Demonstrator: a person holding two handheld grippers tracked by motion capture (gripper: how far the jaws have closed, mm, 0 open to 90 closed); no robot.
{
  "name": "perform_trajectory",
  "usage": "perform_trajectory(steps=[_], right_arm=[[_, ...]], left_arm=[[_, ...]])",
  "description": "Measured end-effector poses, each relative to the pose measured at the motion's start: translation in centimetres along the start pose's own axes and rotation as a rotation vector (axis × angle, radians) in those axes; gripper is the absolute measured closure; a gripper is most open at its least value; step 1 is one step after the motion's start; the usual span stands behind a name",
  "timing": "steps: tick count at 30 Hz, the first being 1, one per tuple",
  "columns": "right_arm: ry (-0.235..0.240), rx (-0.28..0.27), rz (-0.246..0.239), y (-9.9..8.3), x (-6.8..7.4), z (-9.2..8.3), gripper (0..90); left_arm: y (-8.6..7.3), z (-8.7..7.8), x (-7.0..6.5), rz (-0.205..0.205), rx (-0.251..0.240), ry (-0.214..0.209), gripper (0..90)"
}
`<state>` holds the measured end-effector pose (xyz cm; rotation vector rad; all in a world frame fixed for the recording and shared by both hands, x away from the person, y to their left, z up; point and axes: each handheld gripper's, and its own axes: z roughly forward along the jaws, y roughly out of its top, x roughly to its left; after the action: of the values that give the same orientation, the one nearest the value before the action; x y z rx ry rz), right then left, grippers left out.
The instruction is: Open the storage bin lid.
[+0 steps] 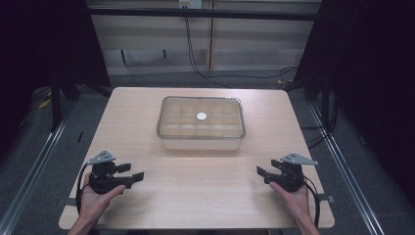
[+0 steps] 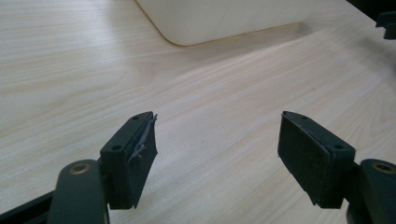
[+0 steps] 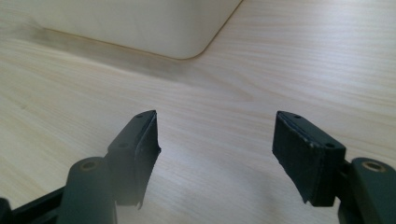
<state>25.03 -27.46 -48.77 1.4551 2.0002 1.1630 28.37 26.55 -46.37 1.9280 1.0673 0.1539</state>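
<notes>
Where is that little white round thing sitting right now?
In the high view, the white disc lies near the middle of the clear plastic box, which stands at the table's far centre.

Finding no readable text, label, brand, number or sign anywhere: not on the clear box (image 1: pixel 201 123) at frame centre, nor on the wooden table (image 1: pixel 195 186).

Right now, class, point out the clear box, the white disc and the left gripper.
clear box (image 1: pixel 169 143): high view, its near wall.
white disc (image 1: pixel 201 116): high view, its centre, at the box's middle.
left gripper (image 1: pixel 133 172): high view, between its open jaws.
</notes>
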Motion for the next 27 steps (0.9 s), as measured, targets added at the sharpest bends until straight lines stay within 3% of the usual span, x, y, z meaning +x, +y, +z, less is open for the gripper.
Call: perform_trajectory(steps=[2,7,17,23,25,27], right_arm=[[-0.024,-0.010,-0.009,0.0,0.0,-0.3,29.8],[-0.004,-0.001,0.004,-0.1,-0.2,-0.3,28.0],[0.038,-0.012,0.033,0.7,0.3,-0.9,32.9],[0.061,-0.014,0.005,1.3,0.8,-1.3,34.2],[0.082,-0.011,-0.015,1.4,1.2,-1.0,31.9],[0.120,0.014,-0.032,1.7,1.5,-0.3,29.4]], left_arm=[[0.0,0.1,0.1,-0.003,0.014,-0.014,27.6],[0.0,0.4,0.2,-0.003,0.028,-0.028,27.2],[0.2,0.9,0.5,0.003,0.050,-0.022,26.8],[0.7,1.0,0.9,0.010,0.041,-0.013,29.5],[0.9,1.0,0.9,0.007,0.027,-0.008,30.3],[1.1,1.1,0.9,0.005,0.023,-0.030,30.3]])
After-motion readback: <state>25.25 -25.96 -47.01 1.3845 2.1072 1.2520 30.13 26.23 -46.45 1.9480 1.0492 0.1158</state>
